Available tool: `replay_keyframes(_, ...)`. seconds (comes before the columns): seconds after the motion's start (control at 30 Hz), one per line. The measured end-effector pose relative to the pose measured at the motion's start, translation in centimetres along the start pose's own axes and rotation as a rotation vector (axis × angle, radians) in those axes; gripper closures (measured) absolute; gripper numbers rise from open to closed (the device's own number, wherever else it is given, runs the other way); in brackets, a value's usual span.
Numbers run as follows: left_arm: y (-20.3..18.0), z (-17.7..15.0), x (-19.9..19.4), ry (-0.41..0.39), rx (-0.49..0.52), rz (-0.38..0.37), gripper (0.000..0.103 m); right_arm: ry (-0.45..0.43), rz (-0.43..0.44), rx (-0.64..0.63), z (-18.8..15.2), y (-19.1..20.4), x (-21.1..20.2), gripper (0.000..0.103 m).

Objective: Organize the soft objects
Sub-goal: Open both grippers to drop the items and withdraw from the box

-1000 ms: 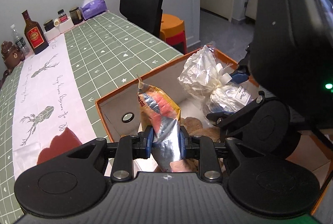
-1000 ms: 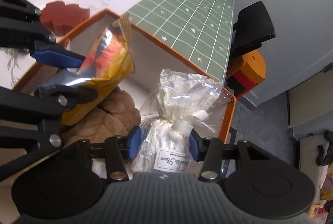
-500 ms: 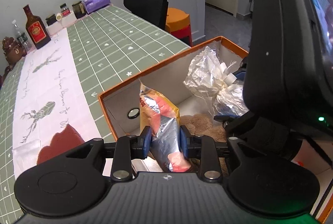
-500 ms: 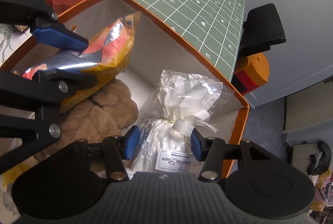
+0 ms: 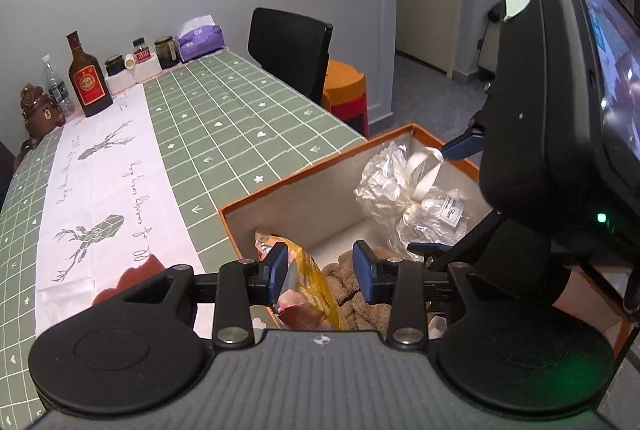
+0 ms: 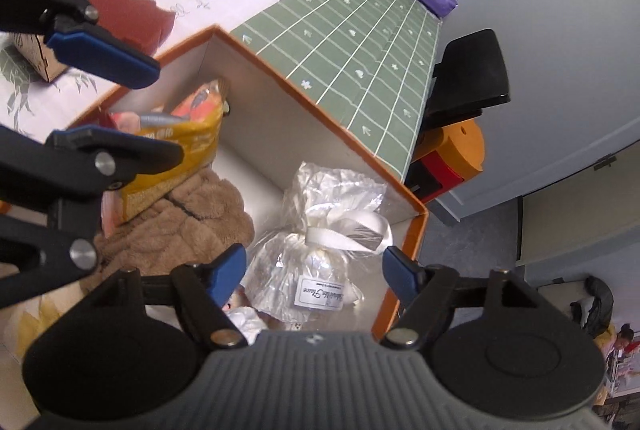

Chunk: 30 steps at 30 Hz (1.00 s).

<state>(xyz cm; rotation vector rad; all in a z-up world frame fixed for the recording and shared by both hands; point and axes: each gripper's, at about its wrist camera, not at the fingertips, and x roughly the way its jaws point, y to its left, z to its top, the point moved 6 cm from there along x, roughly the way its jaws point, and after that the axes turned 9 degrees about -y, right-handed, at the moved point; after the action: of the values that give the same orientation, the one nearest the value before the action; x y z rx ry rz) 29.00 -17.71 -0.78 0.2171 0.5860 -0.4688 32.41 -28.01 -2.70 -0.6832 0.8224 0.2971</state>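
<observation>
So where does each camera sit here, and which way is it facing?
Left wrist: on the left tongs, facing across the orange box along the green table; the right tongs' body shows at right.
Right wrist: on the right tongs, looking down into the box; left tongs' fingers show at left.
Shared: box, snack bag, cellophane bag, brown plush.

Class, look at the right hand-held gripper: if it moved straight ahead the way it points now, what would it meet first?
Most likely the clear cellophane bag with the white ribbon, lying inside the orange box. It sits directly between the open jaws of the right hand-held gripper, though exact depth is unclear.
</observation>
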Motion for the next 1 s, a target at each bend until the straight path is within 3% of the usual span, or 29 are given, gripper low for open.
replay_keyframes(0.3, 1.8, 0.4, -5.3, -0.137, -0.055, 0.016, 0.060, -0.096, -0.046, 0.092, 2.1, 0.8, -4.7, 0.029)
replay_keyframes(0.53, 4.3, -0.6, -10.2, -0.261, -0.085, 0.064, 0.060, -0.242, -0.050, 0.232, 4.0, 4.1, -9.0, 0.029)
replay_keyframes(1.0, 12.7, -7.6, -18.2, -0.379, -0.251, 0.224, 0.060, -0.467, 0.189, 0.608, 4.5, 15.6, -12.9, 0.029)
